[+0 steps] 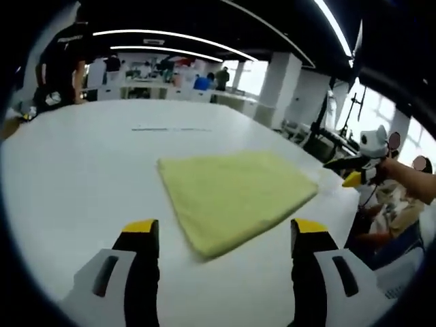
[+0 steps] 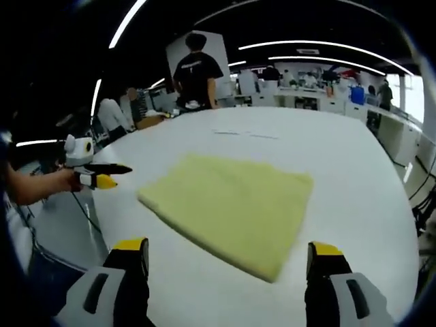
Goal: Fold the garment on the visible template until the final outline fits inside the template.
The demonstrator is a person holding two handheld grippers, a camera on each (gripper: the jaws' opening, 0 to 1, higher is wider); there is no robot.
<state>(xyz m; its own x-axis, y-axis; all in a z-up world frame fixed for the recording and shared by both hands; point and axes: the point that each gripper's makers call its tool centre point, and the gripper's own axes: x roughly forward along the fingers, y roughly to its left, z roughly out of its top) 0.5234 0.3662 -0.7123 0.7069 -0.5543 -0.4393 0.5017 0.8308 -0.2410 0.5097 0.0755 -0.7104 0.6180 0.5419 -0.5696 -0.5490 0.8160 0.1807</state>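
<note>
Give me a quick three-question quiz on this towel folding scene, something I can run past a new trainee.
1. True or false: the left gripper is clamped on the yellow towel.
2. Multiple choice: what does the towel rest on? A) a white table B) a wooden floor C) a metal tray
3. Fill in: the tips of the right gripper are coloured ____.

Key:
1. False. Its jaws stand wide apart with the towel lying flat beyond them.
2. A, the white table.
3. Yellow.
</note>
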